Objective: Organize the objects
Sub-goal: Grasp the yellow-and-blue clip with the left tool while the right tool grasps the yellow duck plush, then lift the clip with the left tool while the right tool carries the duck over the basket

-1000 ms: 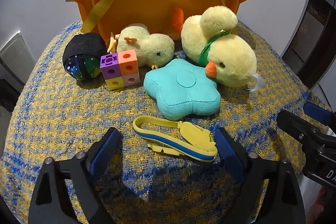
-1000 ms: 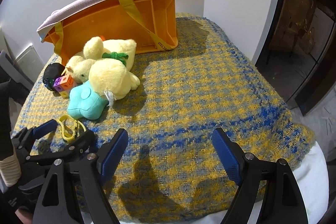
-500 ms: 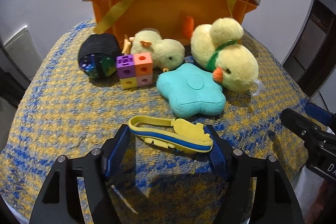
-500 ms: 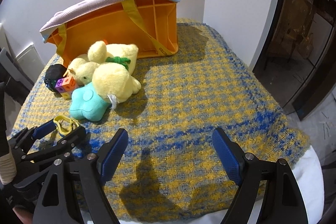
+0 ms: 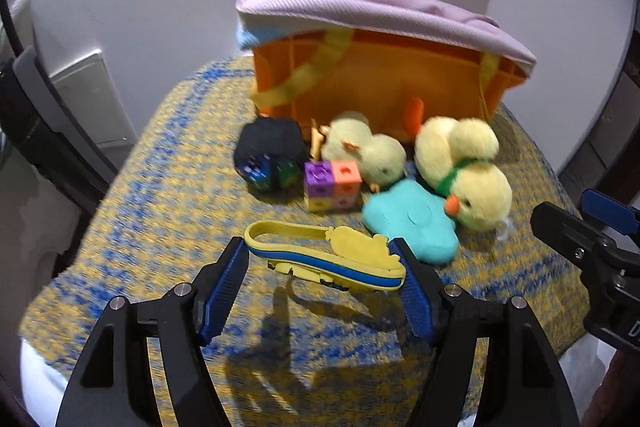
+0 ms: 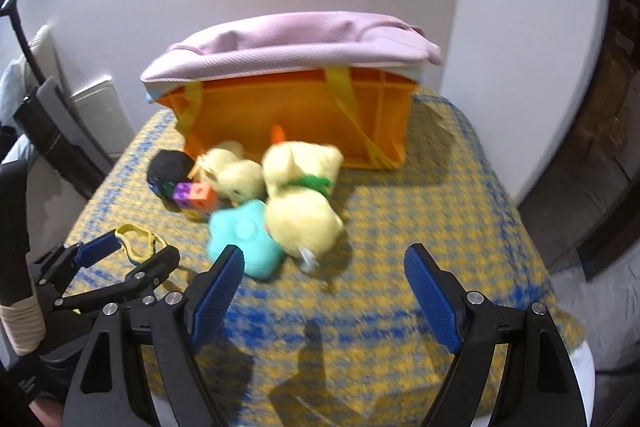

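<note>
My left gripper is shut on a yellow and blue toy clip and holds it lifted above the blanket; its shadow falls below. The clip also shows in the right wrist view. Behind it lie a teal star cushion, a big yellow plush duck, a small plush chick, a block of coloured cubes and a black pouch. An orange storage bin with a lilac cover stands at the back. My right gripper is open and empty above the blanket, right of the toys.
The toys rest on a yellow and blue woven blanket over a raised surface that drops off at the front and sides. White walls stand behind the bin. A dark doorway is to the right.
My left gripper closed on the toy clip and lifted it off the blanket. Both grippers rose and pulled back, so the toys and bin look farther away.
</note>
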Available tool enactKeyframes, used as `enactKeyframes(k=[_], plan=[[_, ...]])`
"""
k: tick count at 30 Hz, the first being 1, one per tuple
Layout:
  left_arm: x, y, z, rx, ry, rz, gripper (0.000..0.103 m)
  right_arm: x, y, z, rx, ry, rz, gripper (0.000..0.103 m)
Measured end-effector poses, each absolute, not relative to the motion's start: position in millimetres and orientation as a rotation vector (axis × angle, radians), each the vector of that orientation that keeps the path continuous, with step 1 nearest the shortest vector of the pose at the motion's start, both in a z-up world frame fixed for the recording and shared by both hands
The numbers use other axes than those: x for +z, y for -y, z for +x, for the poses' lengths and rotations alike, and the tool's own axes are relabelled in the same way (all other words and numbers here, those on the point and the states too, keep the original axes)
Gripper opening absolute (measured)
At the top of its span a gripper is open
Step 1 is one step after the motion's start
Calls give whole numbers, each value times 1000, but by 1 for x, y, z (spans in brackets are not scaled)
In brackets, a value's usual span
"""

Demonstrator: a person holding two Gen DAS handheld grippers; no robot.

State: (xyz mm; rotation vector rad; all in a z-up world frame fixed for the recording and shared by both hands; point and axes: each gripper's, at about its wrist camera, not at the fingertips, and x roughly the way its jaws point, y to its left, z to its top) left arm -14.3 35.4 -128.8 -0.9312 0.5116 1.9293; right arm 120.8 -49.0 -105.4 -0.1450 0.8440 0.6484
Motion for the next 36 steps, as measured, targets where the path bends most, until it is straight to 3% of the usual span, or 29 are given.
enactKeyframes(k=[26, 31, 36], plan=[[-123, -55, -65, 2046, -554, -954, 71, -153, -12, 199, 690, -1055, -108, 80], [-130, -54, -61, 2033, -558, -934, 71, -168, -16, 204, 703, -1091, -114, 60], [-128, -50, -63, 2013, -550, -919, 71, -172, -15, 202, 699, -1096, -90, 49]])
